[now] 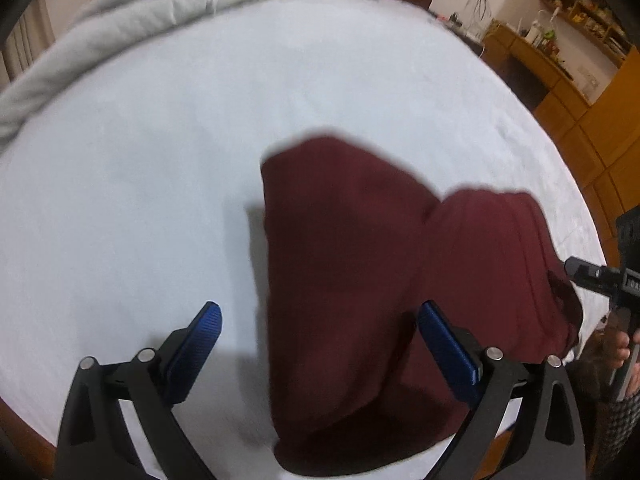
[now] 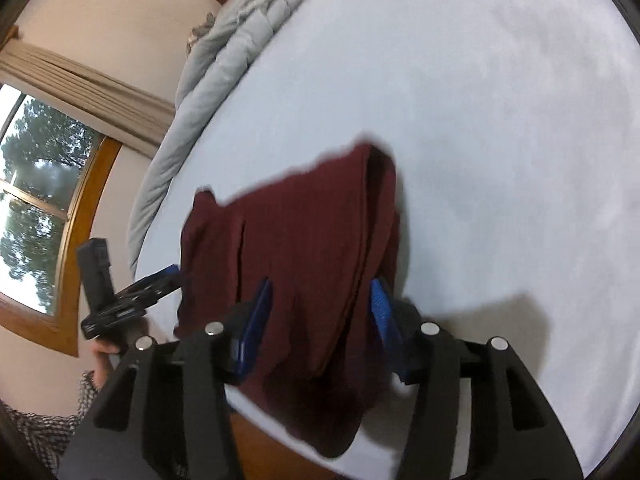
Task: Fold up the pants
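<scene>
Left wrist: desk (image 1: 520, 46) beyond bed (image 1: 160, 160), pants (image 1: 360, 260).

Home bedroom, white-sheeted bed (image 1: 200, 140), grey duvet (image 1: 160, 12), curtained window (image 2: 36, 208)

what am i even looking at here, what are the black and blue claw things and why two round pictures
No robot here: a person holds a handheld two-finger gripper in each hand, each carrying a fisheye camera looking along its blue-padded fingers. That gives one round picture per hand. The left gripper and the right gripper both have their fingers spread open, so nothing is clamped. Between them lie dark red pants on a bed with a white sheet, near its edge. A grey duvet is bunched at the far end.
</scene>
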Motion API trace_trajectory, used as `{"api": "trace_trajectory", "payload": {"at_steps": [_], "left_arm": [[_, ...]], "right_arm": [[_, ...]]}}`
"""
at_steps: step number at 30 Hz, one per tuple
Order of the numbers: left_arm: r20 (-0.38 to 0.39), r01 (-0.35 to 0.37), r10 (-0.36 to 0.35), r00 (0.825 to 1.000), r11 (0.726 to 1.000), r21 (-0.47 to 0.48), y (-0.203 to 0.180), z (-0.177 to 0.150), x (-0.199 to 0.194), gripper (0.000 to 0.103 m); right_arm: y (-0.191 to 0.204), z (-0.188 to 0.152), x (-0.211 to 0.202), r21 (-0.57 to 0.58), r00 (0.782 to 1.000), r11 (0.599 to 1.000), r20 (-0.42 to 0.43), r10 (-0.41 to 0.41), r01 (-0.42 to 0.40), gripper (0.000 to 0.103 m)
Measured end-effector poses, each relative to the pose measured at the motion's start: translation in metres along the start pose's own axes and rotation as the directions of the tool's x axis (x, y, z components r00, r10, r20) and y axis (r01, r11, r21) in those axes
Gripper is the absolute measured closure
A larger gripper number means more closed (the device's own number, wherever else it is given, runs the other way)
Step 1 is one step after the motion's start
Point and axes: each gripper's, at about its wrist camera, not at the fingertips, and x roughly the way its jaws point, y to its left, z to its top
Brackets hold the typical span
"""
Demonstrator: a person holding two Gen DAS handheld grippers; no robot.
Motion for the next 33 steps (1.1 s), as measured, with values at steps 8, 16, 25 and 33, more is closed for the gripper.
{"api": "trace_trajectory", "payload": {"at_steps": [8,16,25,33], "left_arm": [[0.045,-0.075,0.078,0.996,0.995,-0.064,0.008,0.056,0.019,0.004],[0.027,-0.108,0.111,0.993,0.987,-0.117,0.031,0.070,0.043,0.004],[0.018,-0.118,0.120,0.993,0.988,-0.103,0.032,0.060,0.046,0.003],[-0.050,-0.157,0.153,0.987,0.985,-0.071,0.029,0.066,0.079,0.003]], "right_arm": [[-0.013,0.044,0.025,0.013,1.000,1.000,-0.003,-0.014,0.014,0.054],[-0.008,0.045,0.027,-0.033,0.999,0.999,-0.009,0.035,-0.036,0.091],[-0.018,0.034,0.005,0.010,0.999,0.999,0.032,0.039,-0.039,0.098],[-0.044,0.028,0.027,0.169,0.999,0.985,-0.024,0.021,-0.017,0.098]]}}
